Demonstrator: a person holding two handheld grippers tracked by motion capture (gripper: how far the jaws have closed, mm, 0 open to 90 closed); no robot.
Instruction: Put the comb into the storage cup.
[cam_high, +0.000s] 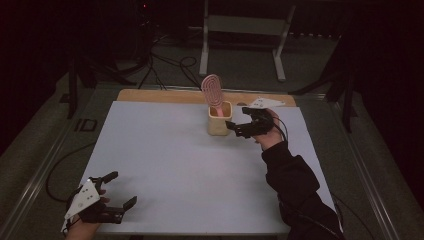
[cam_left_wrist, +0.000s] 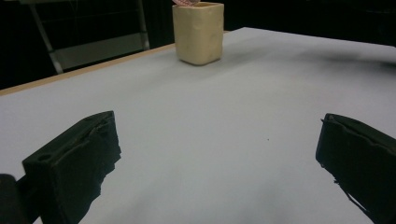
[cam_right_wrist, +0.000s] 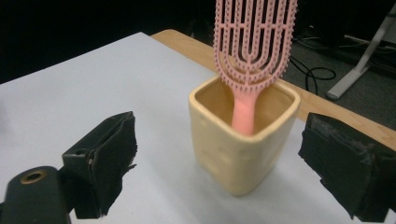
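Note:
A cream square cup stands on the white table toward the far right. A pink vented hairbrush stands handle-down in it, head up. My right gripper is just right of the cup, open, its jaws not touching it. In the right gripper view the cup sits between the spread jaws of that gripper, with the brush rising above. My left gripper rests open at the near left corner. The left gripper view shows its jaws wide apart and the cup far off.
A wooden strip runs along the table's far edge. Beyond it, on the dark floor, stand a grey metal frame and loose cables. The person's dark sleeve lies over the table's right side.

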